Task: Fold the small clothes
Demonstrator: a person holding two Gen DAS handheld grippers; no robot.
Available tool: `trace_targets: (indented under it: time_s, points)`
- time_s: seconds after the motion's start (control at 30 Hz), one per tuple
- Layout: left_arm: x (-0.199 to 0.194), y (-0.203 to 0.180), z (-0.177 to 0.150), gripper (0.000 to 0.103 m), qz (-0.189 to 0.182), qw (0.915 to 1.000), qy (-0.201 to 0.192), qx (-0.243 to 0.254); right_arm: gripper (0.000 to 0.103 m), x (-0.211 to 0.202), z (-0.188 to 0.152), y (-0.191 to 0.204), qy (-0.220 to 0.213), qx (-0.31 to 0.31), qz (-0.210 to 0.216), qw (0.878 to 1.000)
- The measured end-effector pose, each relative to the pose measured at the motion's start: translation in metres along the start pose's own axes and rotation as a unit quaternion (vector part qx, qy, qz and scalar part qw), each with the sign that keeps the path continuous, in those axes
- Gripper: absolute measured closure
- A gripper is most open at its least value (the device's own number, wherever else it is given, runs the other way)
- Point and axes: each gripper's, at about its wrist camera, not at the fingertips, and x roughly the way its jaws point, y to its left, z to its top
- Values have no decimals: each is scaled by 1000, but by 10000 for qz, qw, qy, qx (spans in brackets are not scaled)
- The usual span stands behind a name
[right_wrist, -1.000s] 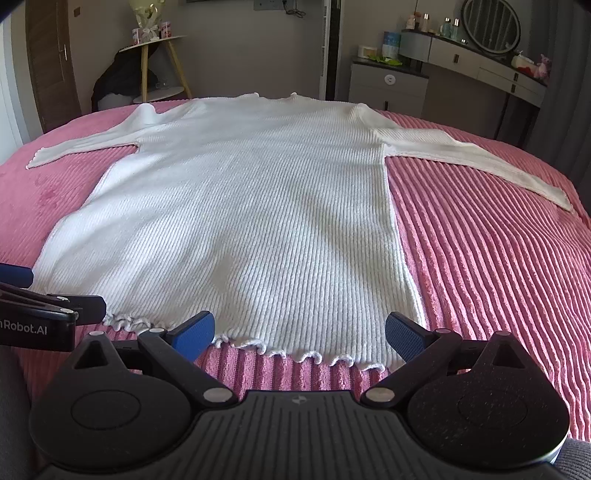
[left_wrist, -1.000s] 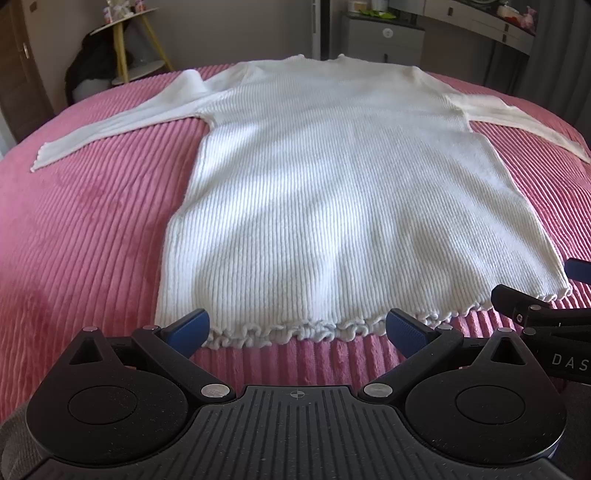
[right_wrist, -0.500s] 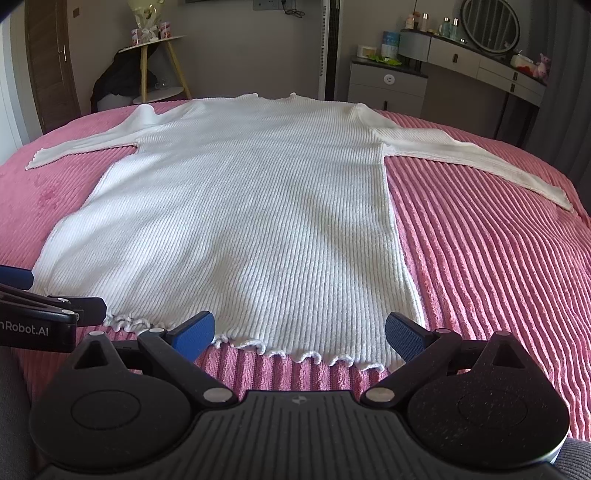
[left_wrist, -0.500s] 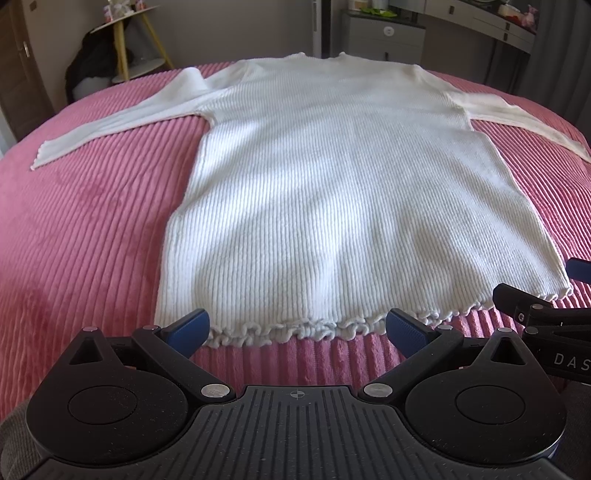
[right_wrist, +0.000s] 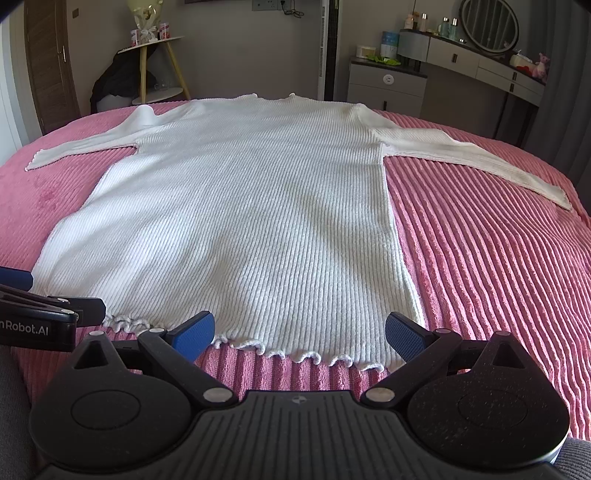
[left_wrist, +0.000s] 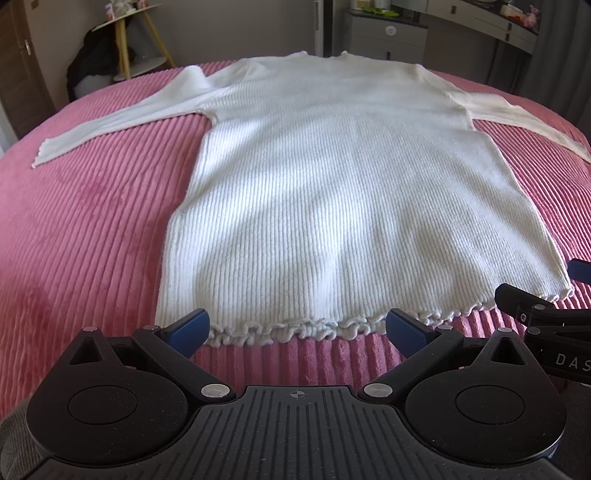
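Note:
A white ribbed long-sleeved sweater (left_wrist: 351, 192) lies flat on the pink ribbed bedspread (left_wrist: 81, 229), both sleeves spread out, ruffled hem toward me. It also shows in the right wrist view (right_wrist: 251, 221). My left gripper (left_wrist: 295, 328) is open and empty, just short of the left half of the hem. My right gripper (right_wrist: 299, 330) is open and empty, just short of the right half of the hem. Each gripper shows at the edge of the other's view: the right one (left_wrist: 546, 317), the left one (right_wrist: 37, 314).
The pink bedspread (right_wrist: 498, 277) fills the surroundings. Beyond the bed stand a yellow-legged side table (right_wrist: 159, 66) with a dark bundle under it, a grey drawer unit (right_wrist: 388, 88) and a dressing table with a round mirror (right_wrist: 487, 26).

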Motion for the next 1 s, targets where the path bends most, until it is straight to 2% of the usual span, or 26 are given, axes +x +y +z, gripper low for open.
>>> trace_targets:
  time_s: [1.0]
  points:
    - [0, 2, 1, 0, -8, 10000, 27, -42, 4, -1, 0, -4, -9, 174, 27, 9998]
